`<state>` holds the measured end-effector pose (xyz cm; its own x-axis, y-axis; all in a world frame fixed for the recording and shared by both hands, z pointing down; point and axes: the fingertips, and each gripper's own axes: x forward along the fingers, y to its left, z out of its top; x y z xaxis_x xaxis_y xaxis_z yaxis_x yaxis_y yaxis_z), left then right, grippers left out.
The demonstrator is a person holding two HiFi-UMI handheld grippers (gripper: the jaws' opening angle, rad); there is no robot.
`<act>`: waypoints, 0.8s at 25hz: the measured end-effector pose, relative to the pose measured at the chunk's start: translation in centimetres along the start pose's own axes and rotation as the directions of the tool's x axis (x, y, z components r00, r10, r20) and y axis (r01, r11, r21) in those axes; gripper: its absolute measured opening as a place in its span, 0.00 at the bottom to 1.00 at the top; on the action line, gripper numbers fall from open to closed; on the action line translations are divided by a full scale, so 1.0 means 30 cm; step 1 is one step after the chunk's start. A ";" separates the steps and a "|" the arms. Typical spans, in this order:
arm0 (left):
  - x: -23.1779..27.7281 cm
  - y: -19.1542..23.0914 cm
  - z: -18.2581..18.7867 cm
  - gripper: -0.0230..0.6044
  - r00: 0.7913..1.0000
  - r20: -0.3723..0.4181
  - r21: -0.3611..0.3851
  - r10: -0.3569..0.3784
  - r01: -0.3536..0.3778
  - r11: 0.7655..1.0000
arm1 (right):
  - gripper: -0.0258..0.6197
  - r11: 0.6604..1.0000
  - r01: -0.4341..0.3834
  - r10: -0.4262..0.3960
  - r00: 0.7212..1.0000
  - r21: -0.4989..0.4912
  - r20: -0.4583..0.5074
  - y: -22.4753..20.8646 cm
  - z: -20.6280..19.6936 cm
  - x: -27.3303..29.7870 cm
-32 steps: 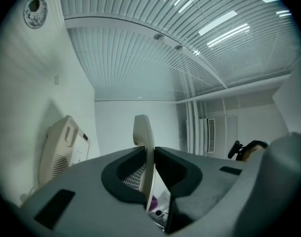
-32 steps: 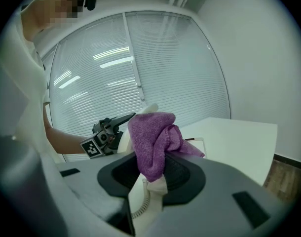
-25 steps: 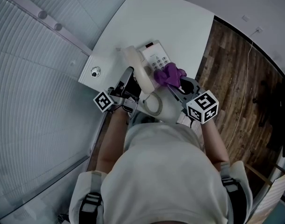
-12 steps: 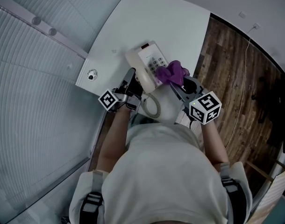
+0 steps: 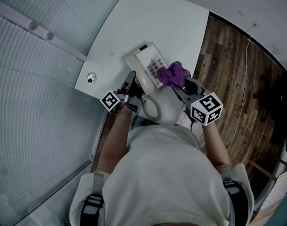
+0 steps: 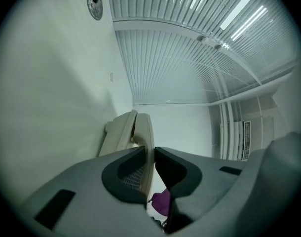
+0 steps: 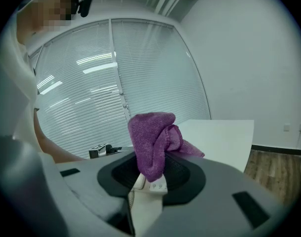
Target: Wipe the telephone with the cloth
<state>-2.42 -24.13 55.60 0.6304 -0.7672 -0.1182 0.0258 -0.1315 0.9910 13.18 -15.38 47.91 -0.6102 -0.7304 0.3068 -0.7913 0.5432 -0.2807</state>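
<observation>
Left tongs [image 6: 149,153] clamped on cream handset [image 6: 139,132]. Right tongs [image 7: 150,174] clenched on bunched purple cloth [image 7: 153,132], at right near corner of cream telephone [image 5: 152,64]. Telephone sits by near edge of white surface [image 5: 148,22].

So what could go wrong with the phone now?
The left hand-held gripper pinches the handset near one end, so it might slip out. The cord loops at the near edge of the table, so a tug on it could drag the phone off.
</observation>
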 end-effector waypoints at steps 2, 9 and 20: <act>0.006 0.007 -0.008 0.15 1.000 -0.008 0.013 0.015 -0.015 1.000 | 0.24 1.000 0.000 0.000 1.000 -0.002 -0.003 0.000 -0.001 0.001; 0.016 0.030 -0.004 0.15 0.999 0.006 0.004 0.052 -0.052 0.999 | 0.24 1.000 -0.008 0.008 1.000 0.001 0.000 0.009 0.002 -0.002; -0.021 -0.008 0.043 0.15 0.996 0.057 -0.033 0.062 -0.060 0.998 | 0.24 1.000 -0.013 0.013 1.000 0.012 0.003 0.014 -0.009 0.010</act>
<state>-3.82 -24.42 55.36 0.5855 -0.8084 -0.0598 0.0134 -0.0641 0.9979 12.65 -15.26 48.14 -0.6203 -0.7244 0.3008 -0.7828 0.5475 -0.2957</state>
